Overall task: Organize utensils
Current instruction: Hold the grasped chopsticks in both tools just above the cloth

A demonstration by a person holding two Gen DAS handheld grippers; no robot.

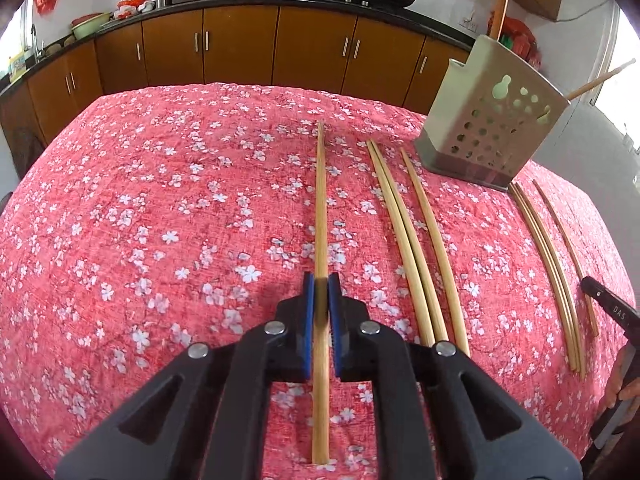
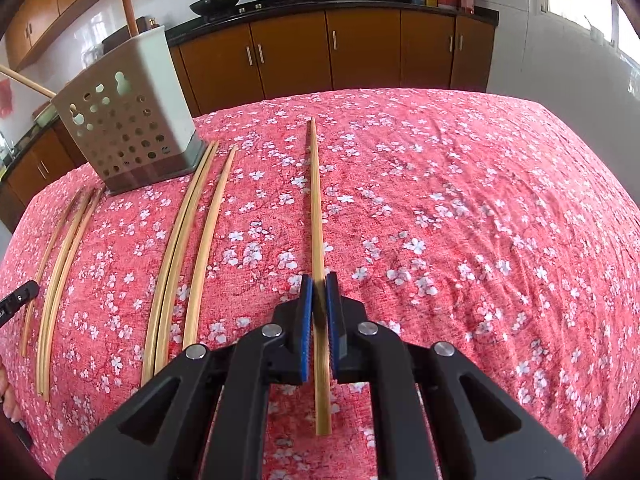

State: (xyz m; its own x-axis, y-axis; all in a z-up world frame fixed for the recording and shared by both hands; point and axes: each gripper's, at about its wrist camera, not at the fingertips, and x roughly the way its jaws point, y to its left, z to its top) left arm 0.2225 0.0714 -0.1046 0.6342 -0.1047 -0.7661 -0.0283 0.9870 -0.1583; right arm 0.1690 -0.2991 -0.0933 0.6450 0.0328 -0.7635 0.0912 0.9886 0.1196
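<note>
My left gripper [image 1: 321, 280] is shut on a bamboo chopstick [image 1: 321, 208] that runs forward between its blue pads over the red floral tablecloth. My right gripper [image 2: 319, 280] is shut on another bamboo chopstick [image 2: 316, 208] the same way. A grey perforated utensil holder [image 1: 494, 128] stands at the far right of the left wrist view and at the far left of the right wrist view [image 2: 128, 120], with two sticks leaning out of it. Loose chopsticks [image 1: 412, 240] lie on the cloth between the two grippers; they also show in the right wrist view [image 2: 188, 248].
More chopsticks [image 1: 556, 272] lie past the holder, next to the other gripper's black body [image 1: 612, 308]. The table [image 1: 140, 200] is covered in red cloth. Brown kitchen cabinets [image 1: 240, 44] with woks on the counter line the back wall.
</note>
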